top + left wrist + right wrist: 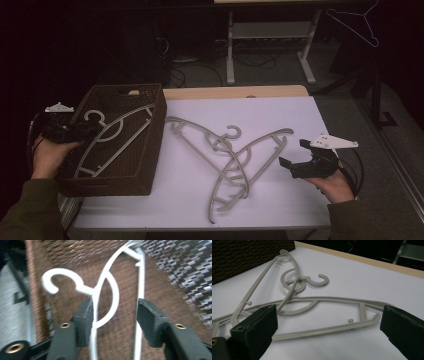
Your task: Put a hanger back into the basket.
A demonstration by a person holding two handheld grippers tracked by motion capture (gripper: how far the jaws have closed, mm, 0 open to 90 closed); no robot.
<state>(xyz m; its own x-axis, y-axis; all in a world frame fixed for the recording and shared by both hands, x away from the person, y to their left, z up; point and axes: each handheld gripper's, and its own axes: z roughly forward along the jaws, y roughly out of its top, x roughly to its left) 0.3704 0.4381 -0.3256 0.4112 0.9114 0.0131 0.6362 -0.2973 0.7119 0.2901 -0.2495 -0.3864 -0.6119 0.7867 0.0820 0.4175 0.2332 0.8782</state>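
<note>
Left tool (75, 131) over basket (150, 165), jaws parted, hanger (112, 137) loose between them, lying slantwise inside basket, seemingly just dropped there. Right tool (295, 155) gaping wide, empty, aimed at two crossed hangers (235, 160) on counter (280, 200), likely next pick.

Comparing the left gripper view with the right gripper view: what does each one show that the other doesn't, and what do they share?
Left gripper view: the hanger in the basket on the woven basket floor, the left gripper open with its jaws astride the hanger's neck loop. Right gripper view: two crossed hangers on the table, the white tabletop, the open right gripper short of them. Shared: the brown basket and grey hangers.
</note>
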